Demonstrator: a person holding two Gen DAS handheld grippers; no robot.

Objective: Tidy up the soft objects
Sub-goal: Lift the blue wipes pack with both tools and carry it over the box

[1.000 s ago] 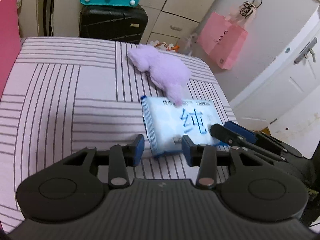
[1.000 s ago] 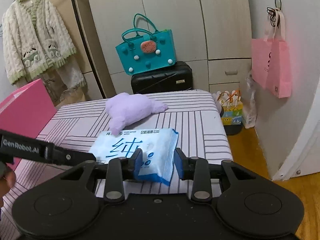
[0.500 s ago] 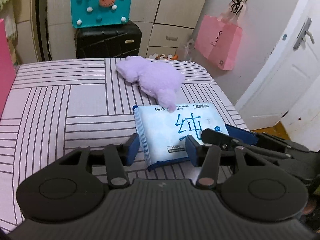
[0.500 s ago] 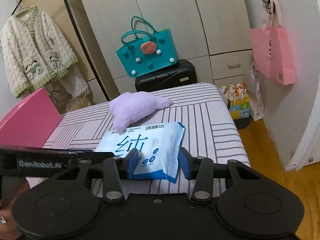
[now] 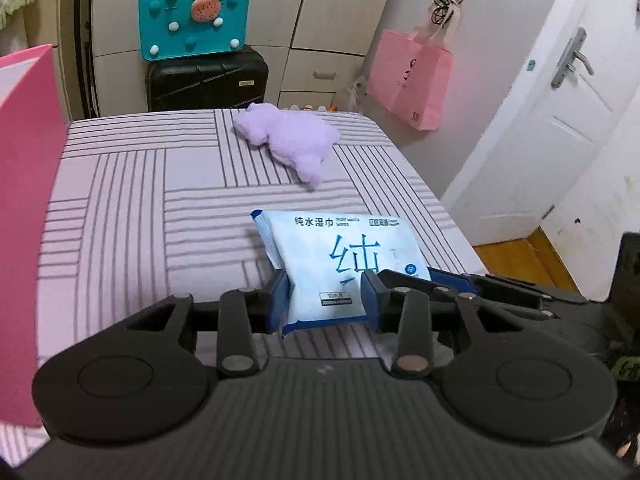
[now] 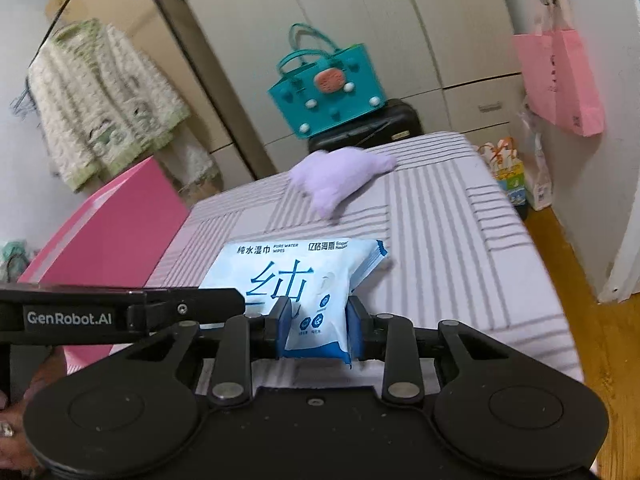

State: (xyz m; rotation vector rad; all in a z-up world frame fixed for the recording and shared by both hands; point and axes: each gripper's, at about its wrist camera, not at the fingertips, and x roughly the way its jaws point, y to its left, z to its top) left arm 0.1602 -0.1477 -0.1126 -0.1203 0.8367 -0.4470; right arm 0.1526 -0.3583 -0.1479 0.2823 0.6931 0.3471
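Observation:
A blue-and-white pack of wet wipes (image 5: 340,256) (image 6: 288,272) hangs over the striped bed (image 5: 140,200), its near end raised. My left gripper (image 5: 325,300) is shut on the pack's near left corner, pads pressing both sides. My right gripper (image 6: 318,328) grips the near right corner, its jaws still closing and denting the pack. In the left wrist view, the right gripper's fingers (image 5: 452,280) cross in from the right. A purple plush toy (image 5: 288,140) (image 6: 340,176) lies further back on the bed, apart from the pack.
A pink box (image 5: 24,200) (image 6: 112,232) stands along the bed's left side. Beyond the bed's far end, a teal bag (image 5: 194,20) sits on a black suitcase (image 5: 208,78). A pink paper bag (image 5: 408,76) hangs on the wall, near a white door (image 5: 540,120).
Both grippers drew back toward me with the pack between them. The pack, which lay under the plush toy's leg, now sits apart from it.

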